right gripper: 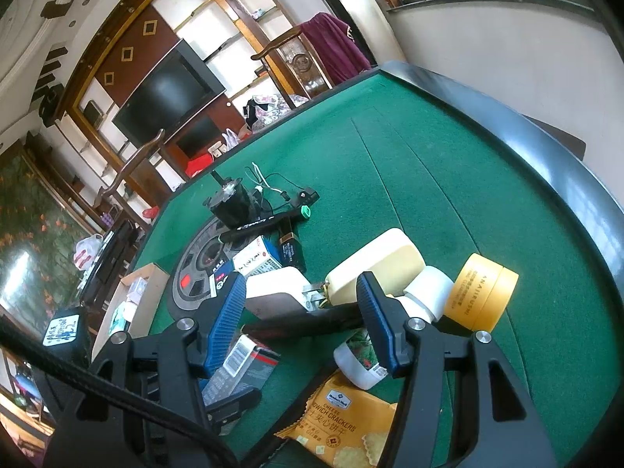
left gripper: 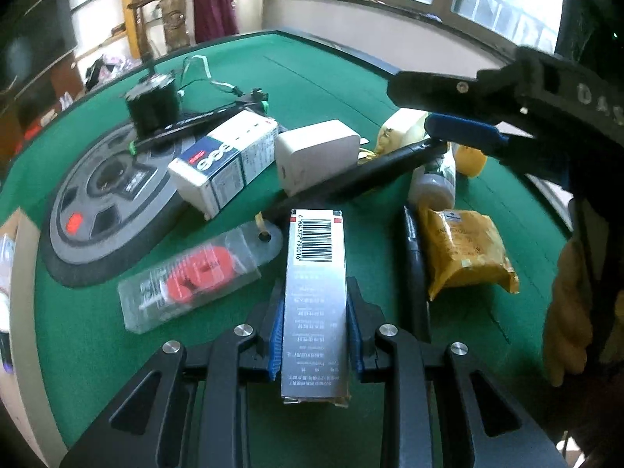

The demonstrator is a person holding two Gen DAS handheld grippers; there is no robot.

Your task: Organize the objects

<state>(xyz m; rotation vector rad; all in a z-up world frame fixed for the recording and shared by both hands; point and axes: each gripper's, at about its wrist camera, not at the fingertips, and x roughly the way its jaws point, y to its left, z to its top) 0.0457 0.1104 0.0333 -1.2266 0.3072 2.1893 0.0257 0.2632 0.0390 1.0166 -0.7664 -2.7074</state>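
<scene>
The left gripper [left gripper: 315, 331] is clamping a tall silver barcode box [left gripper: 315, 296] between its blue pads [left gripper: 276, 335], the box standing lengthwise along the fingers and projecting beyond their tips over the green felt table [left gripper: 335, 74]. Just left of the fingertips a clear blister pack with red parts [left gripper: 195, 277] is lying flat; to the right, a yellow cracker packet [left gripper: 466, 253] is resting beside a black pen-like rod [left gripper: 415, 269]. Farther ahead, a white-and-blue carton [left gripper: 226, 156] and a white charger block [left gripper: 316, 152] are sitting side by side, with a black cylindrical motor [left gripper: 152, 103] beyond them.

The right gripper [right gripper: 300, 323] is hovering with its fingers spread wide apart, gripping nothing. Between and under its fingers a long black bar [right gripper: 308, 321] is lying across; a white bottle [right gripper: 425, 292] is showing just past the right finger, an orange-yellow jar [right gripper: 483, 292] lying further right, and a cream-coloured case [right gripper: 374, 269] resting ahead.
</scene>
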